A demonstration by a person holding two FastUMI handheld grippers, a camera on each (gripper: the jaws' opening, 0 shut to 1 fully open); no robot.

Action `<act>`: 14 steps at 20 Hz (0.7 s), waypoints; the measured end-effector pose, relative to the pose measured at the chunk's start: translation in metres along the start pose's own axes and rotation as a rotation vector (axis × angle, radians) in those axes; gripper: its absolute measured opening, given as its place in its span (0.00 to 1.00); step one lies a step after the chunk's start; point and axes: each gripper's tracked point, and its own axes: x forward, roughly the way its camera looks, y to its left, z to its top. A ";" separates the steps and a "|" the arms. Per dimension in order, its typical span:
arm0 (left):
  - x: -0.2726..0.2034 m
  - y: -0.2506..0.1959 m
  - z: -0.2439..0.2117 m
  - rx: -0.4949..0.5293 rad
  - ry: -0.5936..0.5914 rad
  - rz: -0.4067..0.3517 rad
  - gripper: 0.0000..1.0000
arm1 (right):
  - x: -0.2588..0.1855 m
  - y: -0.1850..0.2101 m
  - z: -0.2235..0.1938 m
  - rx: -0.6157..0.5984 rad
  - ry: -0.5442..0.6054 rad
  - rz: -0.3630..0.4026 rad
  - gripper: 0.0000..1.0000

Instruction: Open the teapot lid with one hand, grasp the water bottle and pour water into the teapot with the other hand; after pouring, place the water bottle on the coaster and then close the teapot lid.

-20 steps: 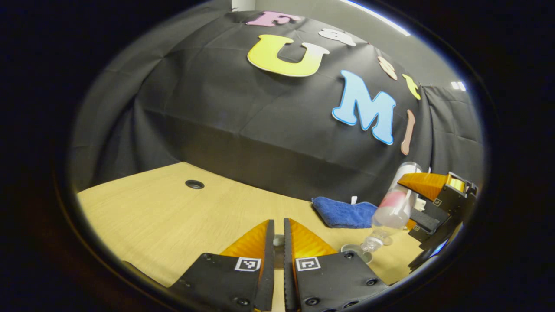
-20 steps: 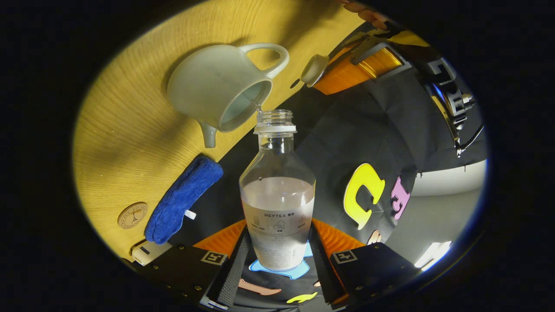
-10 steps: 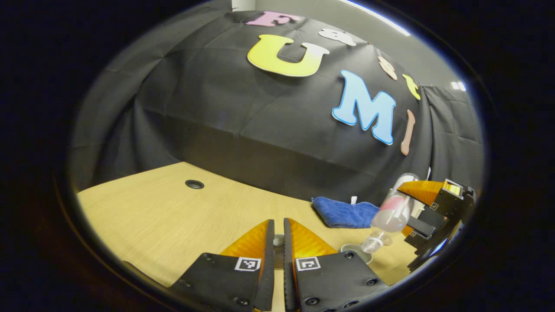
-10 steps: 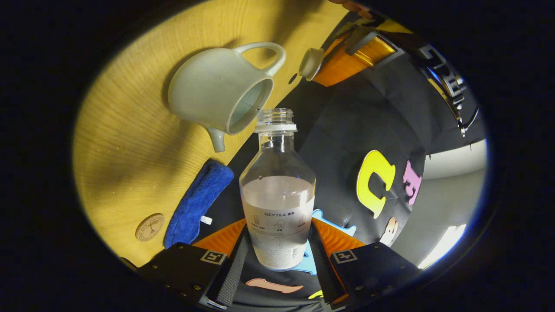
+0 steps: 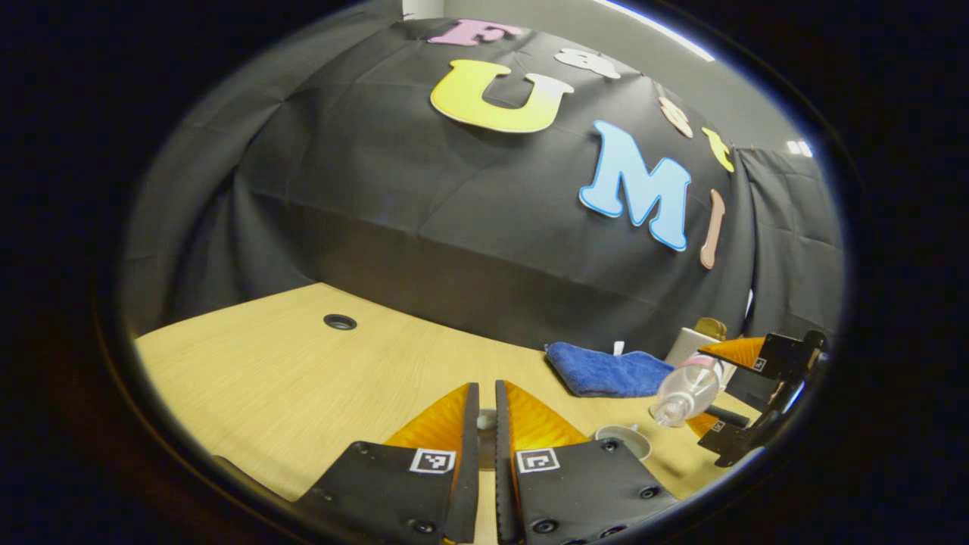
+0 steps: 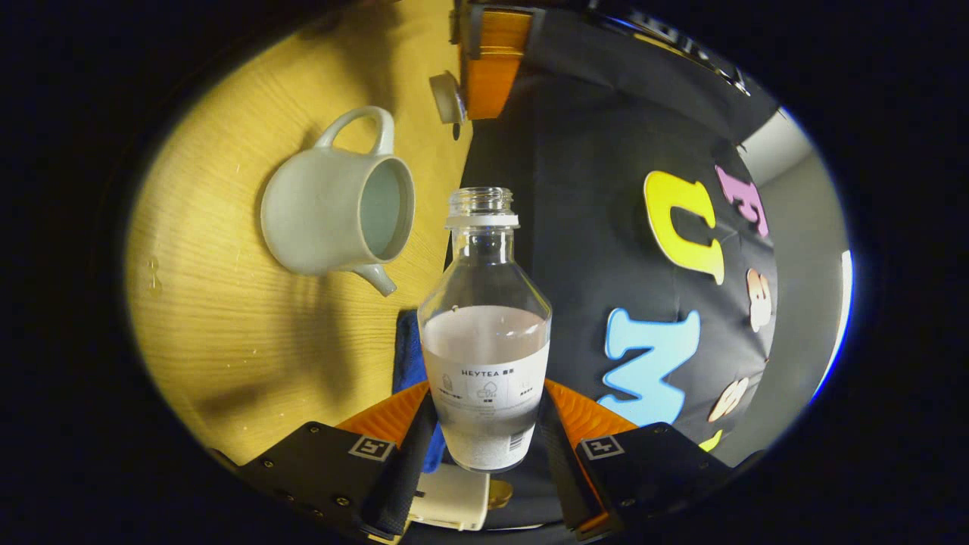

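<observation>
Bottle [image 6: 484, 333] uncapped, pinched low by right gripper [image 6: 484, 443], neck tipped sideways beside open teapot [image 6: 337, 212]. Left gripper [image 5: 487, 424] fingers pinch lid [image 6: 447, 97], held clear so mouth stays free.

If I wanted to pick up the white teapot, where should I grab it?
Probably by its loop handle. On the teapot it arches clear of the round body, opposite the spout, so two fingers could pinch it from that side. The body looks wide and smooth, harder to hold.
</observation>
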 end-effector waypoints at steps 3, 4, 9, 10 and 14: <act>-0.001 -0.001 -0.002 0.010 0.002 0.001 0.15 | -0.002 0.017 -0.007 0.163 0.032 0.082 0.74; -0.001 -0.002 -0.003 0.007 0.000 -0.002 0.16 | -0.002 0.022 -0.010 0.228 0.043 0.109 0.74; 0.000 -0.006 -0.003 0.026 0.003 -0.002 0.15 | 0.000 0.024 -0.018 0.512 0.063 0.158 0.74; 0.000 -0.008 -0.003 0.036 0.002 -0.002 0.16 | 0.002 0.023 -0.021 0.565 0.069 0.165 0.75; -0.001 -0.013 -0.001 0.075 -0.001 -0.007 0.16 | 0.008 0.019 -0.039 0.821 0.103 0.193 0.75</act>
